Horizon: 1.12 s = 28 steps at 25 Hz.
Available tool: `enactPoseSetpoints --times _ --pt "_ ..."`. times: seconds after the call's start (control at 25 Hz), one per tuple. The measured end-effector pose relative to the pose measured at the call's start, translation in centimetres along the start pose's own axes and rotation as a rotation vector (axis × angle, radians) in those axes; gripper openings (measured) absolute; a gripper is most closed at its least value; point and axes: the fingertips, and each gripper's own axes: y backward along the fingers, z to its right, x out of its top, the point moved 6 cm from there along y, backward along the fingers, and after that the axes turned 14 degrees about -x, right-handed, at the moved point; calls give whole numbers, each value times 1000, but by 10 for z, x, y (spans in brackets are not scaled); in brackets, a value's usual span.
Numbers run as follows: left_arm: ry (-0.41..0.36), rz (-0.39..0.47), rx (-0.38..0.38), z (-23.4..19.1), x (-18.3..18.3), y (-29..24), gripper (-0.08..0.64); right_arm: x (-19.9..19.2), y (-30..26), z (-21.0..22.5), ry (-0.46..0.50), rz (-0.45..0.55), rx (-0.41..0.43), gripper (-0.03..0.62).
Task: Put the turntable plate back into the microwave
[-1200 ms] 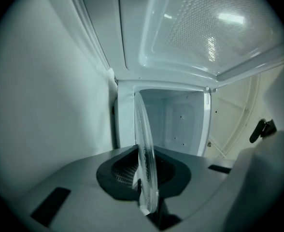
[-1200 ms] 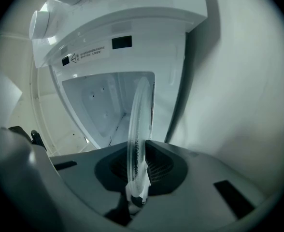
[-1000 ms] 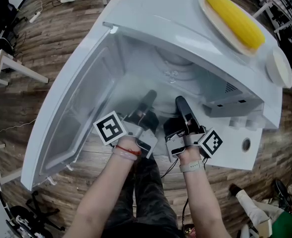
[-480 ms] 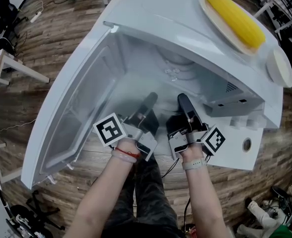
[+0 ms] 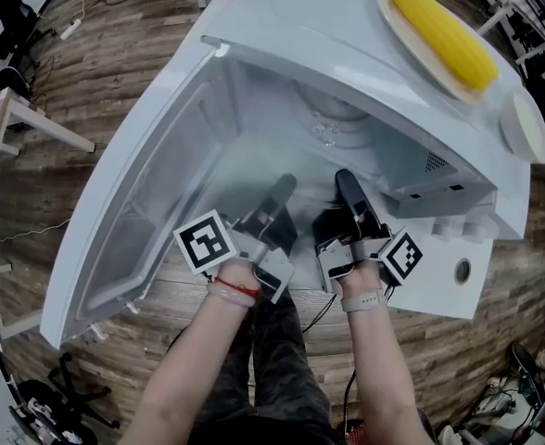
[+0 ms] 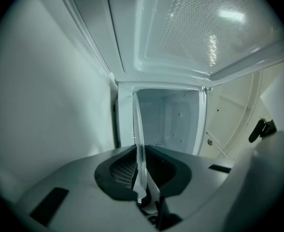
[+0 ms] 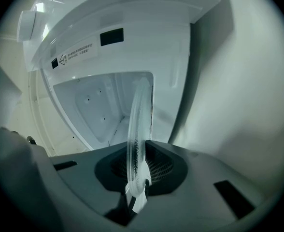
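1. head view shows the microwave (image 5: 347, 54) with its door (image 5: 133, 211) swung wide to the left, so the cavity mouth is free on both sides.
2. the clear turntable plate (image 6: 138, 129) hangs at the front edge of the cavity, edge-on in both gripper views and not yet on the cavity floor.
3. the left gripper (image 5: 280, 188) and the right gripper (image 5: 347, 185) sit side by side, each with its jaws clamped on the plate's near rim.
4. this goes best, i judge, if both slide in together and level, so the glass neither twists nor clips the side walls.
5. lower it flat onto the middle of the cavity floor before the jaws part; glass is slick.
6. go gently: a corn cob (image 5: 444, 33) on a dish (image 5: 395, 21) rests near the right edge of the microwave's top.
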Motion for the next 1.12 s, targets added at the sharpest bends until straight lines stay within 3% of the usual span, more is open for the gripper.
enactPoseSetpoints --times 0.28,0.68,0.96,1.12 --pt "-19 -28 18 3 -8 7 41 6 -3 0 -13 35 -8 46" --pt "25 -23 18 -3 -12 -3 40 4 -5 0 -8 45 -14 44" --pt "35 -5 32 -6 -11 -3 40 3 -5 -3 85 28 -60 48" --pt "62 30 26 -7 -8 -2 40 -2 -3 -12 161 -31 -64 125"
